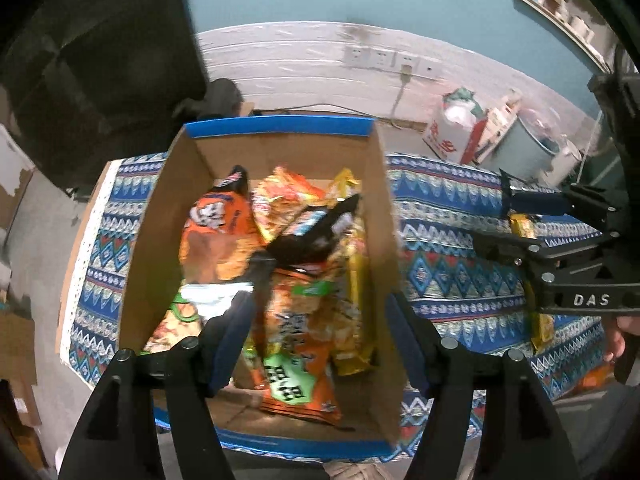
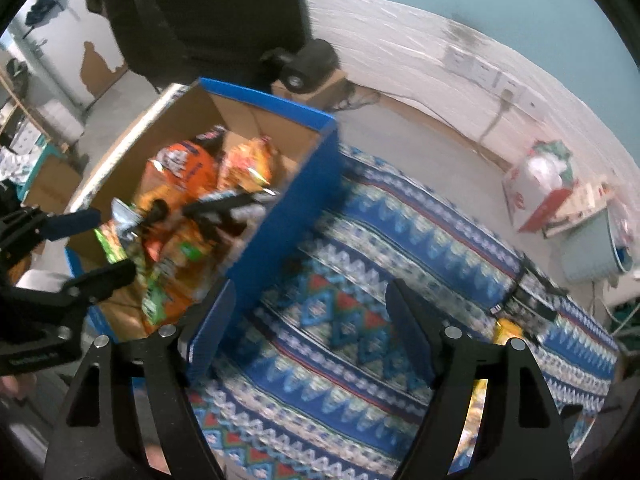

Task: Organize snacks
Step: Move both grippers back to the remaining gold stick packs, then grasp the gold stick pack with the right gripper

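Fingers of the left gripper (image 1: 320, 332) stand apart and empty over the box (image 1: 160, 240), snack bags (image 1: 304, 280) heaped between and just beyond them. Right gripper (image 2: 310, 320), fingers also spread and holding nothing, hovers above the patterned cloth (image 2: 360, 272) beside the box's blue wall. A yellow snack (image 2: 506, 330) lies just outside its right finger.

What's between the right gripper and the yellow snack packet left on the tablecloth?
Nothing visible. The right gripper is open over bare tablecloth; the yellow packet lies just beyond its right finger. The box sits on the other side.
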Demonstrator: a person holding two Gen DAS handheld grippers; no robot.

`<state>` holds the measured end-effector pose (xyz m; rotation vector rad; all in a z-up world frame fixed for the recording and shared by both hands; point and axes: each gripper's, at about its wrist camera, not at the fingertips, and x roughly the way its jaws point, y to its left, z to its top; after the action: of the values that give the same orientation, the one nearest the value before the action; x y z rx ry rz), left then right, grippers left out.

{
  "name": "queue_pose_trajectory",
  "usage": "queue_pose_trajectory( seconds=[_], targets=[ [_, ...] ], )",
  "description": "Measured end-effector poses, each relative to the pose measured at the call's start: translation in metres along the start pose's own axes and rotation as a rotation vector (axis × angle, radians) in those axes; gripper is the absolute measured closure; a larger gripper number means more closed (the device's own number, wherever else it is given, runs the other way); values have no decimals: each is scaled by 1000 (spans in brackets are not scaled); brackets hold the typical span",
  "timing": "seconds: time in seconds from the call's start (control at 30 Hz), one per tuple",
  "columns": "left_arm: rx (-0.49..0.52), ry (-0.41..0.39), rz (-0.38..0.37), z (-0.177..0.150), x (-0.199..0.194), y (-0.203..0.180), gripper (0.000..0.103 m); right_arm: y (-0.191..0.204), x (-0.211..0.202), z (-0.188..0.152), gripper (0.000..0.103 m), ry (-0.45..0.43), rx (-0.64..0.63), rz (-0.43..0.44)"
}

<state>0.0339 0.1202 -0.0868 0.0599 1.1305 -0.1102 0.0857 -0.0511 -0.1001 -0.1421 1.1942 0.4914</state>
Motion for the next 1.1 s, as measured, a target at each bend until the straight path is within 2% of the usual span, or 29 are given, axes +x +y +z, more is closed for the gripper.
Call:
queue_pose_trajectory(
  seconds=[0.5,0.9,1.1],
  targets=[
    [174,27,6,-2,15,-90,33,-90,-18,-58,25,12,140,-66],
    [279,27,27,-1,30,-142,28,-133,-28,-91,25,14,208,-92],
    [319,49,23,-2,46,-163,28,-151,-17,-110,24,52,238,-119]
  ],
)
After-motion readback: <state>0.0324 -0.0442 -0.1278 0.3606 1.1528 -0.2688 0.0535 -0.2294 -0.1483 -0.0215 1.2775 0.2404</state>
